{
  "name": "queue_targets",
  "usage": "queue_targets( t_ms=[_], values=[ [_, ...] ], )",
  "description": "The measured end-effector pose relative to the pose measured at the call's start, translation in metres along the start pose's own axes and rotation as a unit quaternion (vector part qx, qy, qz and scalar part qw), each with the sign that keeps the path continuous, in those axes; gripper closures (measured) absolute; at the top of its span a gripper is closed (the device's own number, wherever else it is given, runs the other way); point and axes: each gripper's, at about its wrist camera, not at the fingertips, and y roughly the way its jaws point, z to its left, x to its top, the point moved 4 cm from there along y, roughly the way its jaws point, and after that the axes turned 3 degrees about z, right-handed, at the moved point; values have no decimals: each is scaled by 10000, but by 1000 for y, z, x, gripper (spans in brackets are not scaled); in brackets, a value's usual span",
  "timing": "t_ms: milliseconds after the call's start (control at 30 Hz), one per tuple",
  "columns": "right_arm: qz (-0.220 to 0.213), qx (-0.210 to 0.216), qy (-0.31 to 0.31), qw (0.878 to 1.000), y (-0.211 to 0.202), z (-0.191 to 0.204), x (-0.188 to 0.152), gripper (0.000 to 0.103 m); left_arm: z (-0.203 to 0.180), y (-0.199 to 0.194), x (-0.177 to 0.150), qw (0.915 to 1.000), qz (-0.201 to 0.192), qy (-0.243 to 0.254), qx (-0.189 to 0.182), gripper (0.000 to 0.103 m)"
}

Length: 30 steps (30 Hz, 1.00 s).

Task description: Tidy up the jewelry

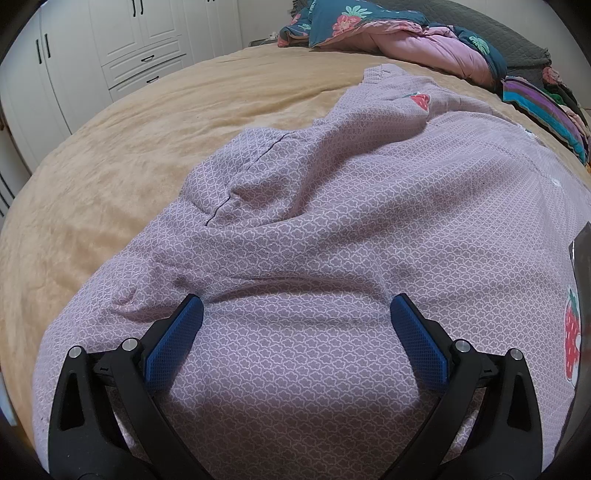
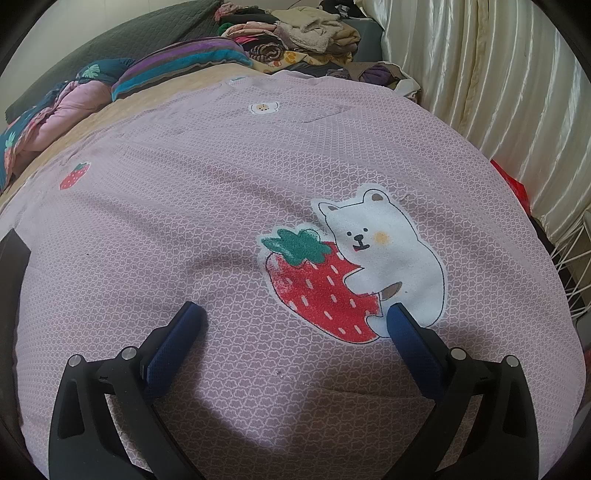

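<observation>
At far left of the left wrist view, white wardrobe doors are seen beyond a tan bed cover. On the bed a lilac patterned garment is spread, rumpled along a stitched seam on its left part. The left gripper is held low over this cloth, jaws wide and holding nothing. Bunched quilts lie at the far right.

In the right wrist view the same garment is shown flatter, with a bear and strawberry print at near right. The right gripper hovers there, jaws wide and empty, its right fingertip at the print's lower edge. Piled clothes and a curtain lie far and right.

No jewelry is found in either view; its place cannot be stated.

Risks are judged as follows. Small pieces could be hidden in the rumpled folds and be shaken off if the cloth is lifted. The open weave could be snagged by closing jaws. The named task may not be served by handling this garment at all.
</observation>
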Motion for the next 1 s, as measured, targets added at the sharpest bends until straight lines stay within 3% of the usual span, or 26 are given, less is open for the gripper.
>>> queue_targets(
  t_ms=[533, 633, 767, 900, 1000],
  values=[
    [76, 90, 88, 9999, 4, -1, 3, 4, 0, 0, 0, 10000, -1, -1, -1, 8],
    [97, -84, -25, 9999, -8, 3, 2, 4, 0, 0, 0, 10000, -8, -3, -1, 8],
    [-353, 95, 117, 9993, -81, 10, -20, 4, 0, 0, 0, 10000, -1, 5, 10, 8],
    [-1233, 847, -305, 9883, -197, 44, -68, 4, 2, 0, 7, 9999, 93, -4, -59, 8],
    [-1143, 1270, -898, 9812, -248, 76, -109, 4, 8, -19, 2, 9998, 169, -24, -125, 8]
  ],
)
